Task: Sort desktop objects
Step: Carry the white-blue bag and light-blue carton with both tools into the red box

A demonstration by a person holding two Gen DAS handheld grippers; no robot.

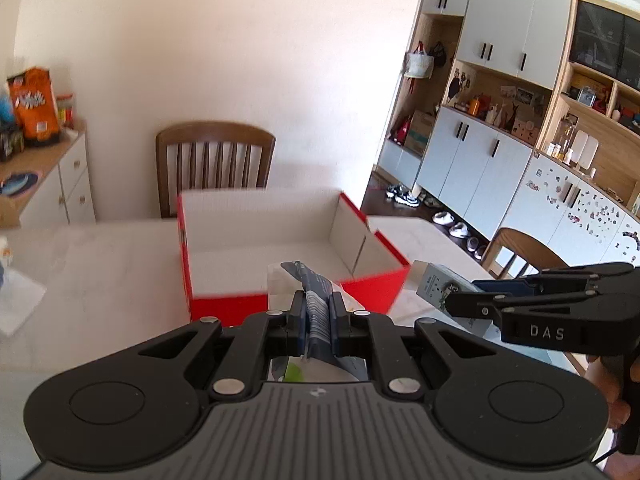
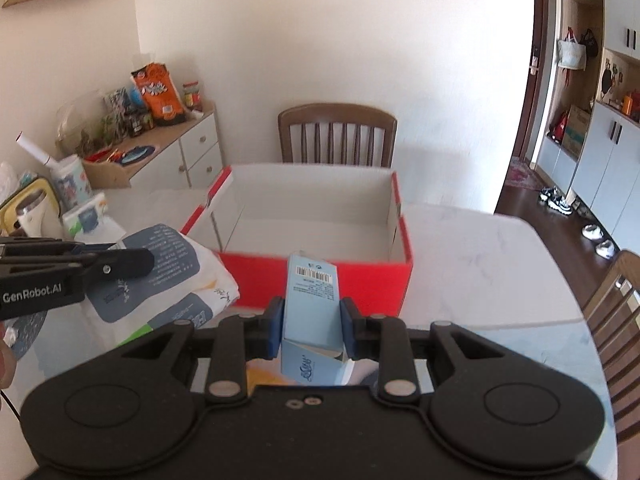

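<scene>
**Both grippers loaded, red box sitting right in front**

The light blue carton is pinched between the right gripper fingers, blue pads pressed on its 2 side faces. It's got a barcode label near the top end with small print below that I can't read, and a cursive logo on the lower flap, too small to make out. Its long axis runs forward along the fingers, barcode end pointing at the red box.

The left gripper is clamped on a fold of the soft tissue pack, white plastic with dark blue panels and white print, not legible from here. In the right view that pack bulges out just left of the box's near corner, and the left gripper's side reads "GenRobot.AI". In the left view the right gripper's arm reads "DAS".

Both items hang just short of the box's near wall, above the white marble table. The box is open, white inside.

Around it: a wooden chair behind the box, a white sideboard with an orange snack bag, and wall cabinets off to the right.
</scene>
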